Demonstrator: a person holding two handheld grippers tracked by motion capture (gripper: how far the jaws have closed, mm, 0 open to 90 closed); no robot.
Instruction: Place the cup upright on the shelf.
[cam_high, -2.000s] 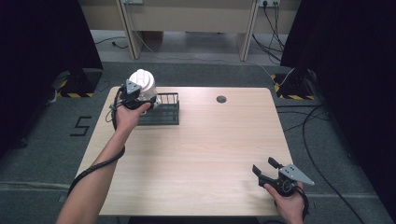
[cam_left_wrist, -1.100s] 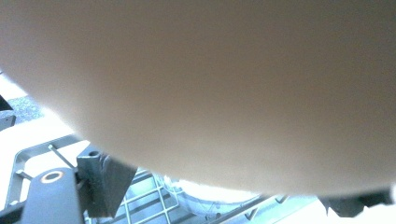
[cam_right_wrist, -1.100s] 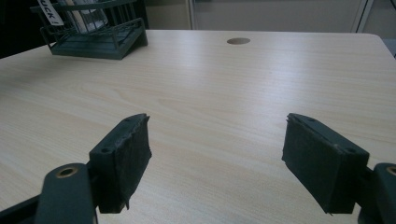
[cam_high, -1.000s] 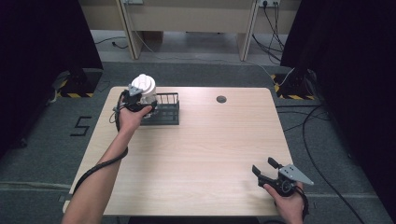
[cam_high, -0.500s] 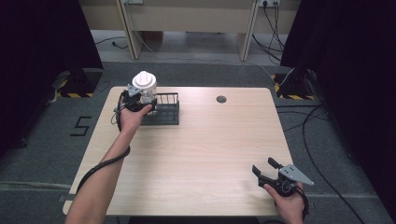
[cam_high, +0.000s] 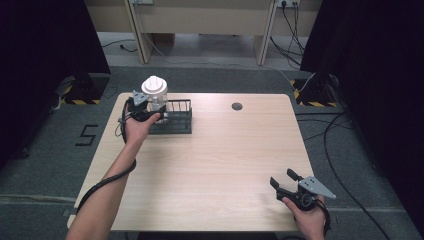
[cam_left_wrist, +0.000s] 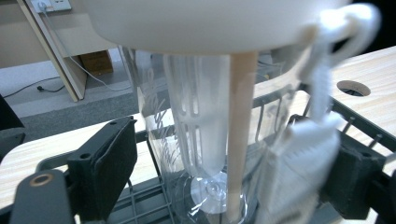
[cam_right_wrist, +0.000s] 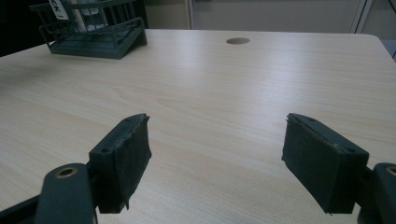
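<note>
A clear bottle (cam_high: 155, 100) with a white lid (cam_high: 154, 85) stands at the left end of the dark wire rack (cam_high: 176, 120), at the table's far left. My left gripper (cam_high: 156, 112) reaches around it from the near side. In the left gripper view the bottle (cam_left_wrist: 205, 140) sits between the jaws, which are spread wide, and a sliver of rack shows beside the left pad (cam_left_wrist: 114, 170). A white strap with a tag (cam_left_wrist: 303, 163) hangs blurred before the right pad. My right gripper (cam_high: 282, 177) rests open at the near right, nothing between its pads (cam_right_wrist: 123, 161).
A round cable hole (cam_high: 237, 106) lies in the tabletop right of the rack. The light wooden table (cam_high: 215, 165) stretches bare between the two hands. The left gripper's cable (cam_high: 107, 182) trails along the forearm. In the right gripper view the rack (cam_right_wrist: 93, 32) is far off at top left.
The left hand has carried the bottle a little to the right and farther away, bringing it over the rack's left end. The right gripper has not moved.
</note>
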